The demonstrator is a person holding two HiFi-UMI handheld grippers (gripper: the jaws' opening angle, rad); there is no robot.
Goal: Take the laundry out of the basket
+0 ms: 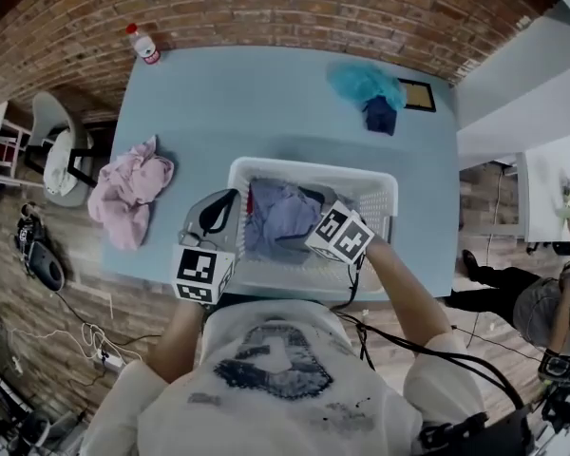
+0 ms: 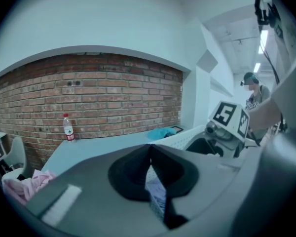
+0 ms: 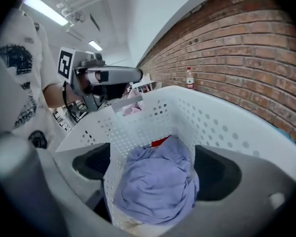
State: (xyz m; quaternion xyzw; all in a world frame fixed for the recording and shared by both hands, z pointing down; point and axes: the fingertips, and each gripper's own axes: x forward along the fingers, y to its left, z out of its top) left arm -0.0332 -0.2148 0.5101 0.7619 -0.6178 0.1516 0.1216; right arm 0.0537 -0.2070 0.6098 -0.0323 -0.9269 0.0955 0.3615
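Right gripper [image 3: 155, 174] jaws spread, aimed at purple garment [image 3: 158, 194] in basket [image 3: 227, 127], frame centre; left gripper [image 2: 149, 168] jaws pressed together, empty. We judge reach step; next: descend, pinch cloth.

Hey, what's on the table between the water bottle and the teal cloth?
Nothing: the head view shows bare table between the water bottle and the teal cloth.

One table [image 1: 256, 103], one basket [image 1: 315, 168], one bottle [image 1: 144, 44]. Three cloths lie on the table: pink cloth [image 1: 128, 190], teal cloth [image 1: 361, 82], navy cloth [image 1: 380, 114]. Two show in the basket: lavender cloth [image 1: 280, 218], red cloth [image 3: 161, 141]. Two grippers: left gripper [image 2: 150, 154], right gripper [image 3: 155, 169].
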